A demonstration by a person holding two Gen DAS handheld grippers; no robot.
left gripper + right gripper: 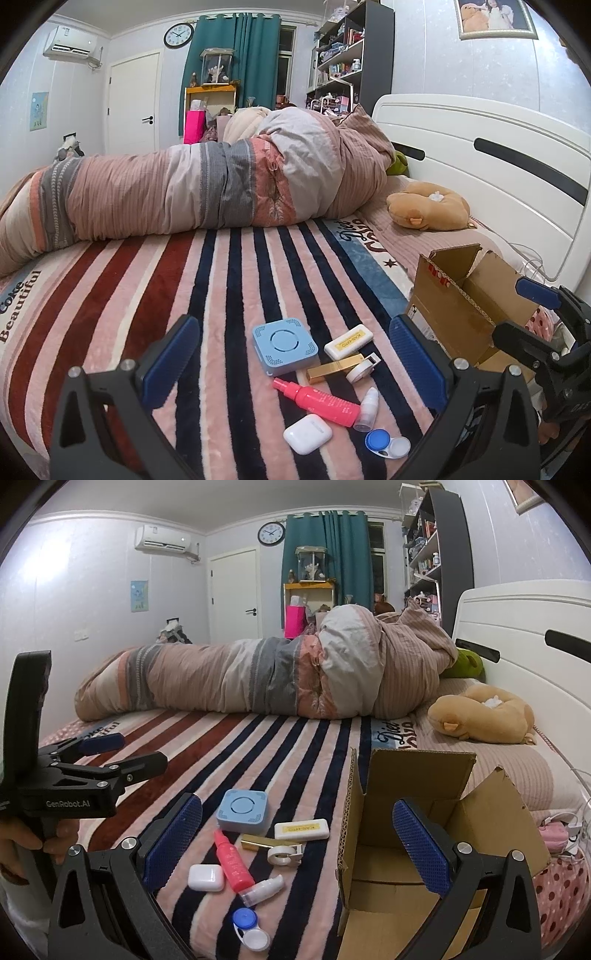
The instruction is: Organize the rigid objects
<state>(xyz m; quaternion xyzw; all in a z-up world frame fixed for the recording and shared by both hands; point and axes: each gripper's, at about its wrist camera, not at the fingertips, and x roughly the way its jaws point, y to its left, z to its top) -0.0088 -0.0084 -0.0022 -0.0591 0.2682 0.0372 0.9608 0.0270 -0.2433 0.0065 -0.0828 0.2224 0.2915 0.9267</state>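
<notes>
Small rigid objects lie on the striped blanket: a light blue square box [285, 347] [242, 811], a white eraser-like case [348, 341] [301, 829], a gold tube [334, 368] [255, 842], a tape dispenser [364, 366] [284, 854], a pink spray bottle [317, 401] [232, 861], a small white bottle [367, 409] [263, 888], a white earbud case [308, 433] [206, 877] and a blue-white lens case [387, 444] [250, 931]. An open cardboard box [467, 310] [421, 853] stands to their right. My left gripper [293, 365] is open above the objects. My right gripper [297, 845] is open, empty, straddling the box's left wall.
A rolled duvet [207, 184] lies across the far side of the bed. A brown plush toy [428, 205] rests by the white headboard [491, 147]. White cables [569, 823] lie on the polka-dot sheet right of the box.
</notes>
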